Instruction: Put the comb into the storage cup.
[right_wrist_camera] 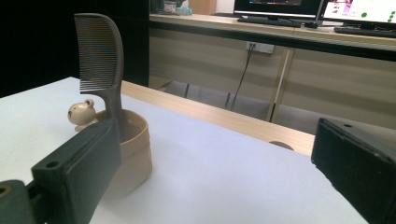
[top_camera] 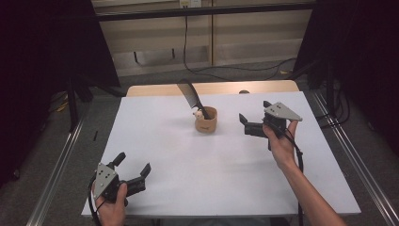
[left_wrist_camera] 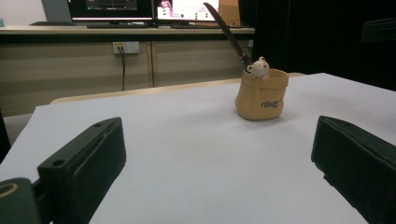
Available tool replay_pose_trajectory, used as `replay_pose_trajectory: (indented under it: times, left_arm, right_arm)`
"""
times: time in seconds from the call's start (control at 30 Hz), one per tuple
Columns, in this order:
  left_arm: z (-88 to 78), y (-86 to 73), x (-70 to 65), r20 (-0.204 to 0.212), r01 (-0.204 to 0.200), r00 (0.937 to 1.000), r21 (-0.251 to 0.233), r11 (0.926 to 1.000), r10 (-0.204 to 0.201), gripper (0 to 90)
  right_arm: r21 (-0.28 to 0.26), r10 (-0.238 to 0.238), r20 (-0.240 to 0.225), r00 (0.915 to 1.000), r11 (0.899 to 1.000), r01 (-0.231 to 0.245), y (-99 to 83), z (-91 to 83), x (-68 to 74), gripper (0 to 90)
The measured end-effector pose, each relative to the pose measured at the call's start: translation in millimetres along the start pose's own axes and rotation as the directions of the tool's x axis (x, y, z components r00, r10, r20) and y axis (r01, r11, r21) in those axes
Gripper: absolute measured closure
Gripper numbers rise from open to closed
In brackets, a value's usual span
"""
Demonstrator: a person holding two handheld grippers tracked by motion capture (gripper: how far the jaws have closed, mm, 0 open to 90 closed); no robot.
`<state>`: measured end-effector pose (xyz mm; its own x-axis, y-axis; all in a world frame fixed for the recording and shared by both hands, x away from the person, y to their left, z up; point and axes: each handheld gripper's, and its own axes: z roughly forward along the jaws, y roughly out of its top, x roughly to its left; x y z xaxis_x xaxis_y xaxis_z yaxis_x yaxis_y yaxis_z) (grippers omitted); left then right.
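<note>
A: Where does the dark plastic comb stand from where you sit?

B: You have it handle-down in the small tan sack-shaped pot, near the middle of the white-topped bench, a little toward its far edge. The comb leans up and away to your left in the high view, its toothed head well above the rim. In the right gripper view its fine teeth face left and its handle drops into the pot's mouth.

A: What else is on the pot?

B: A little cream bear figure sits at the rim, just beside the comb's handle. The left gripper view shows dark lettering on the pot's front, too small to read.

A: And your right gripper?

B: You hold it just to the right of the pot, near it but not touching, pointing leftward at it. Its jaws are apart, with nothing between them; in its own view the pot sits partly behind the left jaw.

A: Your left gripper?

B: You hold it at the near left corner of the bench, well apart from the pot. Its jaws are spread wide too, holding nothing, and its own view looks across bare white bench to the pot. A cable trails from each gripper along your forearm. Beyond the bench, a desk carries lit monitors.
</note>
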<state>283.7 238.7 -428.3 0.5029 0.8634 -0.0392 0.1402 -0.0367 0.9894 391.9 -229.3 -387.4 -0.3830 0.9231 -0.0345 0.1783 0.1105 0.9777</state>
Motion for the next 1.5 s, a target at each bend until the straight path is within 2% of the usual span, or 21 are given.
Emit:
replay_pose_trajectory:
  times: [0.3,0.4,0.7,0.77,0.8,1.07,1.1,1.2,1.27,1.3,1.4,1.5]
  left_arm:
    - [1.0,-0.4,-0.7,-0.006,-0.016,0.9999,0.017,0.9997,0.016,3.2]
    - [1.6,-0.9,-1.8,0.008,-0.01,0.9999,0.012,0.9999,0.01,3.2]
    - [0.4,-0.6,-1.6,0.005,-0.021,0.9998,0.011,0.9997,0.021,3.2]
    - [0.4,-0.9,-2.2,0.007,-0.021,0.9998,0.012,0.9997,0.021,3.2]
    - [0.4,-1.1,-2.0,0.006,-0.033,0.9994,0.018,0.9993,0.033,3.2]
    - [0.1,-1.2,-3.7,-0.001,-0.03,0.9995,0.019,0.9994,0.03,3.2]
    - [0.9,-1.4,-4.9,-0.001,-0.02,0.9998,0.014,0.9997,0.02,3.2]
    - [1.3,-1.2,-6.2,0.003,-0.025,0.9997,0.018,0.9995,0.025,3.2]
    - [1.0,-0.9,-6.6,-0.002,-0.033,0.9995,0.02,0.9993,0.033,3.2]
    - [1.2,-1.0,-6.9,0.0,-0.021,0.9998,0.018,0.9996,0.021,3.2]
    - [0.6,-1.2,-6.3,-0.013,-0.017,0.9998,0.026,0.9995,0.017,3.3]
    - [0.6,-1.2,-6.3,-0.02,-0.014,0.9997,0.028,0.9995,0.014,3.3]
  right_arm:
    - [-0.008,0.002,0.019,0.9998,1.0,-0.001,-7.9,-22.6,-1.0,0.0]
    - [-0.012,0.005,0.018,0.9998,1.0,-0.004,-9.8,-29.1,-2.0,0.0]
    - [-0.035,0.009,0.034,0.9994,0.999,-0.007,-10.1,-46.5,-5.8,0.0]
    - [-0.036,0.029,0.03,0.9991,0.999,-0.027,-11.9,-50.5,-7.3,0.0]
    - [-0.037,0.036,0.035,0.9988,0.999,-0.034,-12.7,-52.6,-8.1,0.0]
    - [-0.047,0.049,0.073,0.9961,0.998,-0.046,-16.9,-71.6,-16.2,0.0]
    - [-0.05,0.057,0.078,0.9953,0.997,-0.053,-17.3,-74.3,-16.7,0.0]
    - [-0.067,0.084,0.075,0.9936,0.995,-0.079,-18.2,-83.2,-18.1,0.0]
    - [-0.067,0.08,0.088,0.9928,0.995,-0.075,-18.7,-89.2,-17.9,0.0]
    - [-0.067,0.08,0.088,0.9928,0.995,-0.075,-18.7,-89.2,-17.9,0.0]
    - [-0.066,0.067,0.099,0.9929,0.996,-0.061,-21.3,-99.8,-17.3,0.0]
    - [-0.061,0.063,0.107,0.9923,0.997,-0.057,-22.9,-103.2,-17.2,0.0]
